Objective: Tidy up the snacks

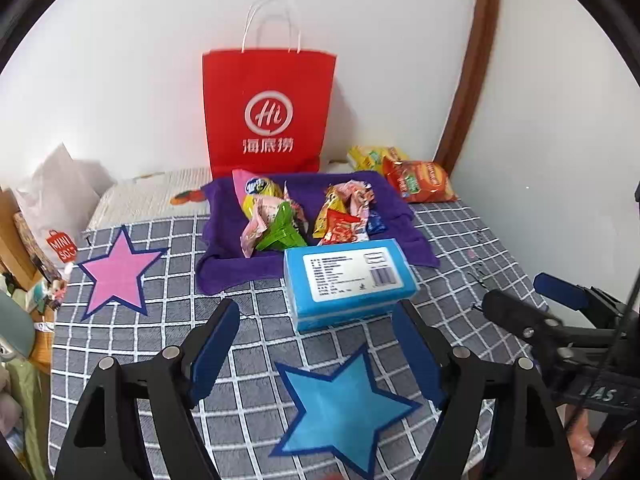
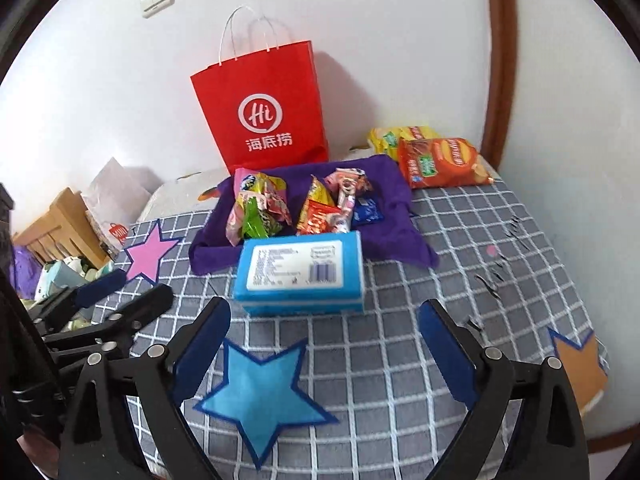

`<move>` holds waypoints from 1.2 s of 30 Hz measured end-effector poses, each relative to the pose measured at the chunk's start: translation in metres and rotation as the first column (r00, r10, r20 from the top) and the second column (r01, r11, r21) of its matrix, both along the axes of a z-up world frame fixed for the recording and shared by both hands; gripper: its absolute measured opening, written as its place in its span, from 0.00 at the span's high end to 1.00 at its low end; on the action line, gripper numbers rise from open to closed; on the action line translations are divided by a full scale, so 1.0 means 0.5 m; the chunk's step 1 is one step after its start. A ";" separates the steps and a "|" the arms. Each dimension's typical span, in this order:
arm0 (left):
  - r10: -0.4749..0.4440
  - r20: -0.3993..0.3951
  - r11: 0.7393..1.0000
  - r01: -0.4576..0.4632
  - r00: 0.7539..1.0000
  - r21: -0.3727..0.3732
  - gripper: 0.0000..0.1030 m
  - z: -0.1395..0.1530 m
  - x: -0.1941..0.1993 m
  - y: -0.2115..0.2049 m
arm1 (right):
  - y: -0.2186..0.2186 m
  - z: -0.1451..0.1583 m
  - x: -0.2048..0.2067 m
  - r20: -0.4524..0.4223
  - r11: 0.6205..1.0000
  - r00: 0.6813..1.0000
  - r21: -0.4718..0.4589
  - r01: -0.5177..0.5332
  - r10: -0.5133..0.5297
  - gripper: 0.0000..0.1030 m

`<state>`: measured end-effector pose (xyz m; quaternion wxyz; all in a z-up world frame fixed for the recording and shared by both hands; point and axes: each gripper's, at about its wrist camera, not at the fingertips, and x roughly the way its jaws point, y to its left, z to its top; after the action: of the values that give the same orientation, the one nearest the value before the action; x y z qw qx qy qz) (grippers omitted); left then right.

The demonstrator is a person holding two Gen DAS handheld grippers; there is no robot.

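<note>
Several small snack packets lie in a heap on a purple cloth. A blue tissue pack lies at the cloth's near edge. Two chip bags, orange and yellow, lie at the back right. A red paper bag stands against the wall. My left gripper is open and empty, just short of the tissue pack. My right gripper is open and empty beside it; it also shows in the left wrist view.
A grey checked blanket covers the bed. Felt stars lie on it: pink, blue, orange. Clutter and a white bag sit off the left edge.
</note>
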<state>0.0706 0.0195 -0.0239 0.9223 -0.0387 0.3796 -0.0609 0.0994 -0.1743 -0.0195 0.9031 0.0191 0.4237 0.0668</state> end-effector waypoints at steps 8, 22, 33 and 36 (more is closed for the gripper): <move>0.038 0.079 0.999 -0.041 0.996 0.035 0.06 0.042 -0.080 -0.019 | -0.025 0.025 -0.084 0.046 0.999 0.998 -0.021 0.041 -0.040 0.04; 0.067 0.082 0.996 -0.072 0.994 0.051 0.05 0.048 -0.099 -0.027 | -0.044 0.042 -0.132 0.085 0.996 0.995 -0.063 0.056 -0.050 0.02; 0.079 0.082 0.995 -0.083 0.994 0.055 0.06 0.048 -0.103 -0.024 | -0.040 0.037 -0.133 0.085 0.995 0.995 -0.074 0.062 -0.055 0.02; 0.083 0.077 0.995 -0.086 0.994 0.050 0.06 0.046 -0.103 -0.021 | -0.042 0.035 -0.133 0.084 0.996 0.995 -0.070 0.062 -0.056 0.02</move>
<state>0.0192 0.0088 -0.0010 0.9384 -0.0280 0.3442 -0.0132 0.0329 -0.1951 -0.0022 0.9213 -0.0039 0.3879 0.0253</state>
